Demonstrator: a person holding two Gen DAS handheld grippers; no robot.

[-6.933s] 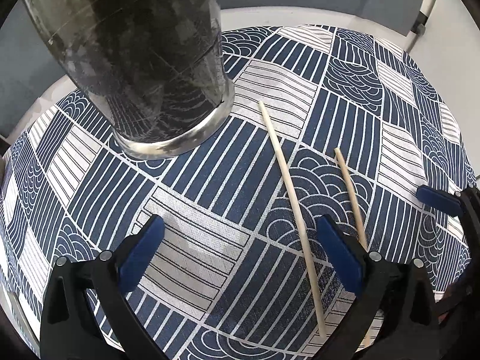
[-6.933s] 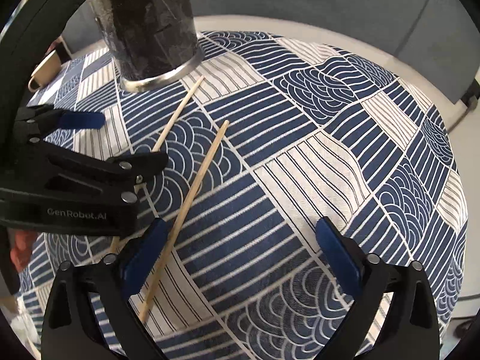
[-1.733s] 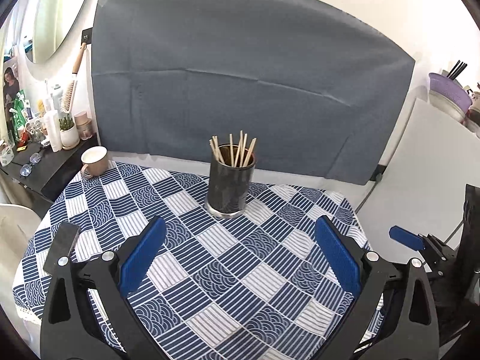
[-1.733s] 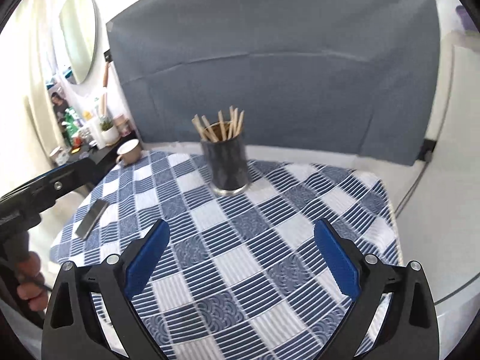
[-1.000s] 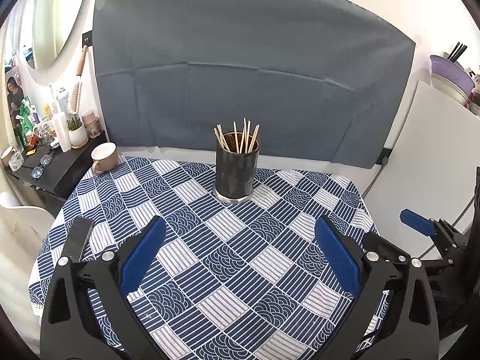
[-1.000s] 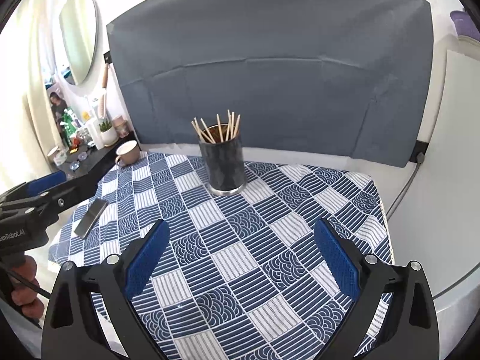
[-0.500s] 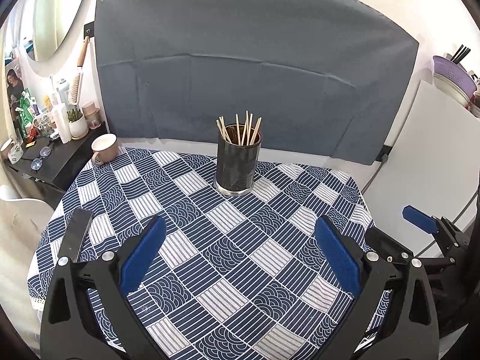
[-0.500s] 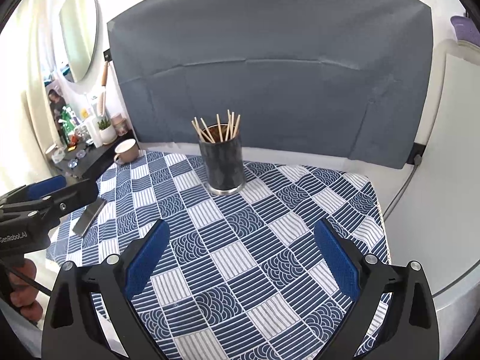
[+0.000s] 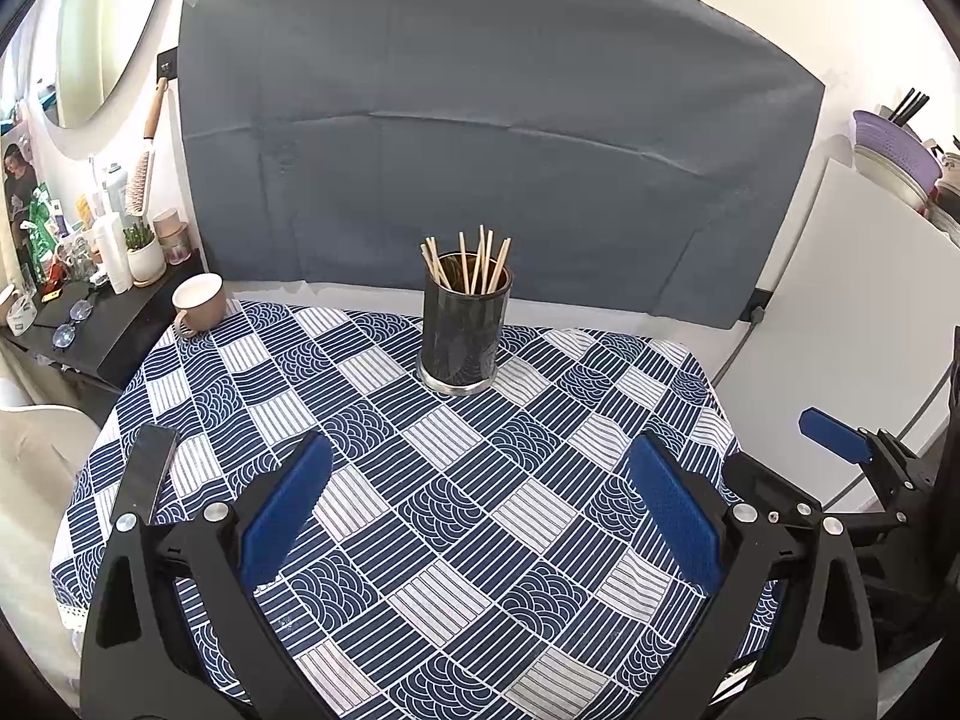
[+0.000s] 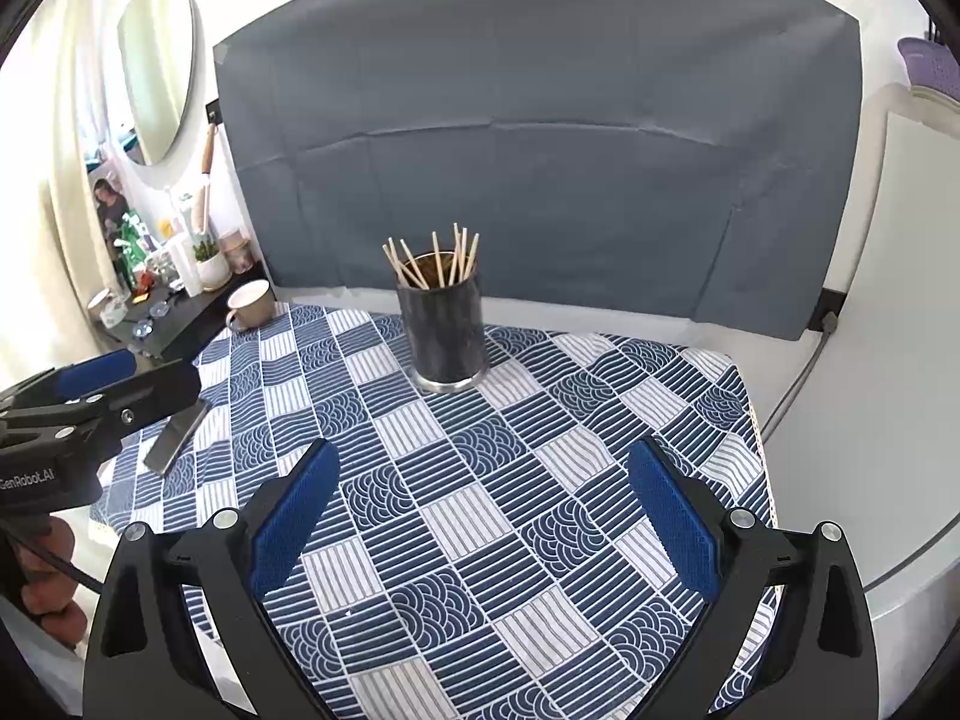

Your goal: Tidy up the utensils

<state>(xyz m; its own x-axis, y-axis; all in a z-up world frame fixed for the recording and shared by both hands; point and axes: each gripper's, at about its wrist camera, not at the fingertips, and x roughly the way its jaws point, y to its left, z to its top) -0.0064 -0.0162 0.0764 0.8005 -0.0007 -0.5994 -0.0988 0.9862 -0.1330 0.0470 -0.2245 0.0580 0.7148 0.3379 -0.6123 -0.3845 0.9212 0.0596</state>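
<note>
A dark cylindrical holder [image 9: 461,336] [image 10: 444,333] with a metal base stands upright near the back middle of the table, on the blue-and-white patterned cloth [image 9: 480,516] [image 10: 480,510]. Several wooden chopsticks [image 9: 474,264] [image 10: 441,261] stick out of its top. My left gripper [image 9: 480,510] is open and empty, held well back from the holder above the near part of the table. My right gripper [image 10: 480,510] is likewise open and empty, and it also shows at the right edge of the left wrist view [image 9: 840,444]. No loose chopsticks lie on the cloth.
A beige cup [image 9: 199,300] [image 10: 251,303] sits at the back left corner. A dark flat phone-like slab [image 9: 147,474] [image 10: 177,432] lies near the left edge. A black side shelf [image 9: 90,324] holds bottles and a potted plant. A grey backdrop [image 9: 480,168] hangs behind the table; a white panel [image 9: 870,312] stands on the right.
Both grippers have drawn far back and up from the close-up over two loose chopsticks; the cloth now shows none. In the last second the views shifted only slightly.
</note>
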